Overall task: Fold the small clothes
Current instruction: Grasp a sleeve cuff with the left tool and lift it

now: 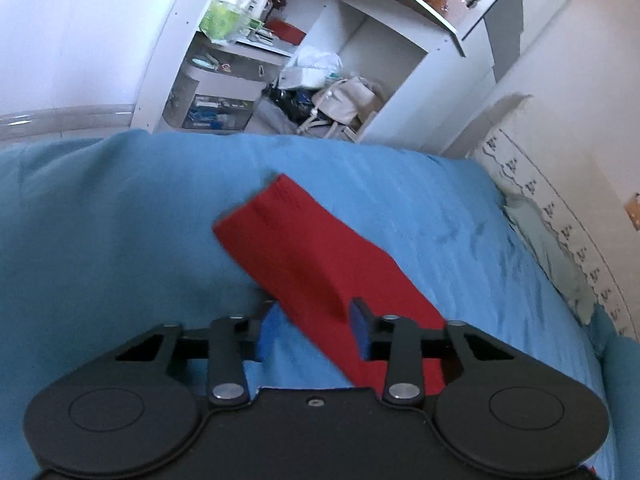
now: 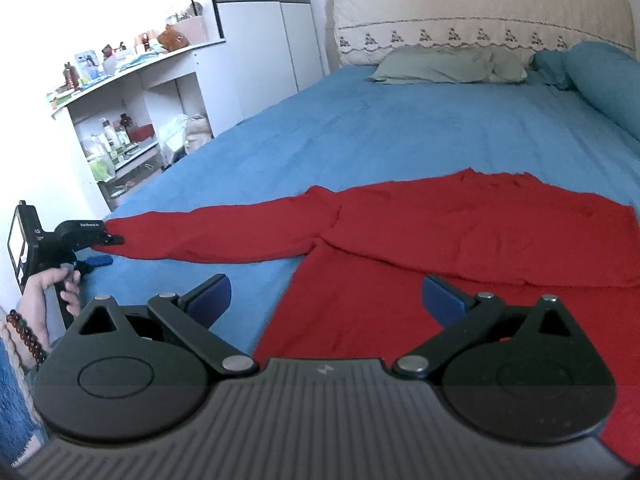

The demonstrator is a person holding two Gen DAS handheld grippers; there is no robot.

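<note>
Our left gripper [image 1: 312, 330] sits low over the bed with its blue pads apart, and the cuff end of the red garment's sleeve [image 1: 296, 248] runs between them; the pads do not appear to press the cloth, so we read the jaws as spread around the sleeve rather than clamped on it. From the right wrist view the same tool [image 2: 106, 240] shows at the sleeve's tip near the bed's edge, one finger above the cloth and one below, held by our left hand [image 2: 60, 284]. Our right gripper [image 2: 326, 298] hovers with its jaws wide apart and nothing between them, just above the lower body of the red garment [image 2: 460, 232]. The garment lies on the blue bedsheet [image 2: 400, 132], its torso spread mostly flat with a crease across the middle, the one sleeve we can see stretched straight out to the left. The far side of the garment runs out of frame, so we cannot tell how the other sleeve lies. Beyond it a pale green pillow [image 2: 436, 66] rests against the headboard [image 2: 480, 12], and a white shelf unit [image 2: 132, 120] stands beside the bed. We judge the folding barely begun: the garment is laid out, and bringing this sleeve inward looks like the first fold, with the body folds left to do.
</note>
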